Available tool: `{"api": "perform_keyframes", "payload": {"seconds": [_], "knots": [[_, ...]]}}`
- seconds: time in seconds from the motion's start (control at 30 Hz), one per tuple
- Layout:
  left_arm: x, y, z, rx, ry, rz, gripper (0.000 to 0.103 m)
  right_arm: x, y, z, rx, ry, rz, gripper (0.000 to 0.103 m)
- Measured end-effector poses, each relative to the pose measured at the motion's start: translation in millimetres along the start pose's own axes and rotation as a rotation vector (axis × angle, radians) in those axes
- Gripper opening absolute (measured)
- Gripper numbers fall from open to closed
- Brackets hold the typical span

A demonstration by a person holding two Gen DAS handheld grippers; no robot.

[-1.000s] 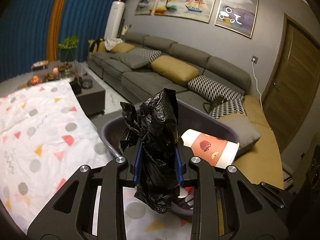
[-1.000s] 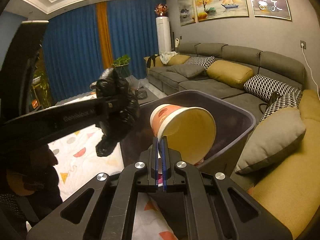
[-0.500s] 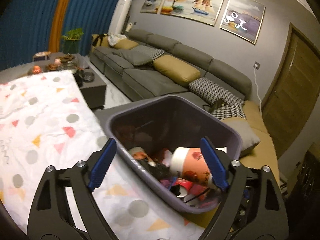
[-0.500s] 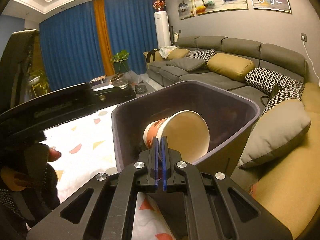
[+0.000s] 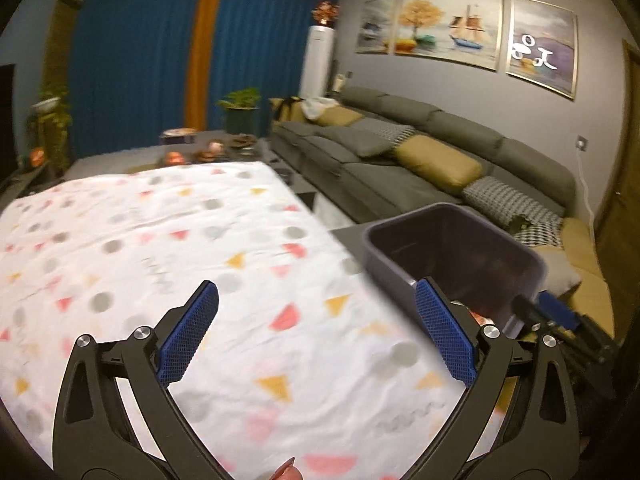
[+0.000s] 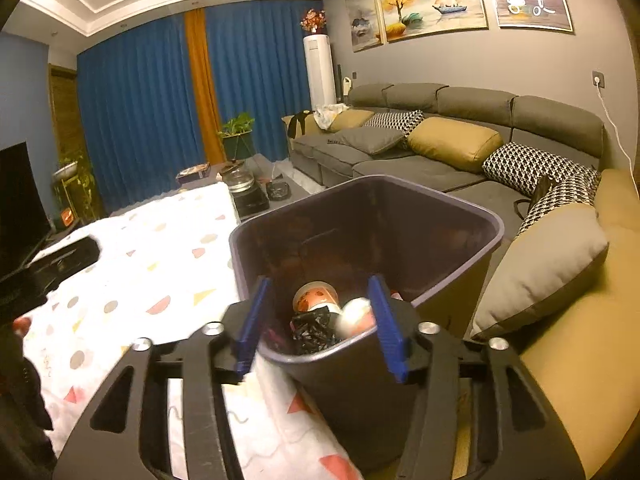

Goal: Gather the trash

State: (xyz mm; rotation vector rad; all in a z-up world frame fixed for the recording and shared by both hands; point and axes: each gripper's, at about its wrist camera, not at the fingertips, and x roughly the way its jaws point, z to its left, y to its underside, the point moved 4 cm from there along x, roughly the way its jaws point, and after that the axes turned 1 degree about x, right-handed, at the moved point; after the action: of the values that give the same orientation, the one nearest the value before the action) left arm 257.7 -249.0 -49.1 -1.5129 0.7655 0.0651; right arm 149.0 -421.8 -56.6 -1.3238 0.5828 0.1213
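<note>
Left gripper (image 5: 316,328): jaws opening, wide, empty, over worktop cloth (image 5: 168,248). Right gripper (image 6: 318,322): jaws opening, empty, above bin (image 6: 460,208). Cup (image 6: 316,298) and black bag (image 6: 314,330) lie inside; second cup blurred.

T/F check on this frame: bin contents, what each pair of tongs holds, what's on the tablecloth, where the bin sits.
1. The right tongs grip a paper cup. False: they are opening over the bin with nothing between the pads.
2. A paper cup and a crumpled black bag lie inside the bin. True.
3. The left tongs hold the black bag. False: they are empty and opening.
4. The patterned tablecloth ahead of the left tongs shows no trash. True.
5. The bin stands on the sofa. False: it sits at the table's edge.
</note>
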Motion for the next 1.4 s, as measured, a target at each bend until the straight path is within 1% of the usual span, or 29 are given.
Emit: {"api": "perform_keyframes", "payload": {"seconds": [0.03, 0.07, 0.17, 0.23, 0.3, 0.37, 0.53, 0.73, 0.97, 1.23, 1.4], "knots": [[-7, 3, 5, 0.006, -0.027, -0.007, 0.097, -6, 1, 2, -0.001, 0.004, -0.01, 0.066], [-13, 4, 9, 0.01, -0.047, -0.013, 0.097, -12, 2, 5, -0.002, 0.01, -0.02, 0.073], [-35, 10, 20, 0.018, -0.112, -0.042, 0.097, -29, 4, 15, -0.011, 0.031, -0.05, 0.087], [-52, 15, 28, 0.023, -0.15, -0.058, 0.097, -42, 6, 23, -0.018, 0.036, -0.066, 0.088], [-65, 19, 34, 0.022, -0.171, -0.065, 0.097, -52, 8, 30, -0.031, 0.036, -0.07, 0.09], [-82, 24, 43, 0.013, -0.192, -0.074, 0.097, -61, 10, 36, -0.038, 0.035, -0.078, 0.097], [-113, 33, 57, -0.015, -0.205, -0.087, 0.097, -86, 18, 58, -0.066, 0.016, -0.092, 0.097], [-154, 45, 73, -0.021, -0.232, -0.101, 0.097, -116, 27, 79, -0.068, -0.017, -0.108, 0.097], [-190, 58, 88, -0.044, -0.244, -0.127, 0.097, -148, 34, 97, -0.079, -0.018, -0.13, 0.097], [-213, 64, 96, -0.058, -0.237, -0.139, 0.097, -173, 42, 112, -0.097, -0.027, -0.153, 0.097], [-224, 67, 100, -0.083, -0.211, -0.136, 0.097, -182, 42, 119, -0.107, -0.04, -0.167, 0.097]]}}
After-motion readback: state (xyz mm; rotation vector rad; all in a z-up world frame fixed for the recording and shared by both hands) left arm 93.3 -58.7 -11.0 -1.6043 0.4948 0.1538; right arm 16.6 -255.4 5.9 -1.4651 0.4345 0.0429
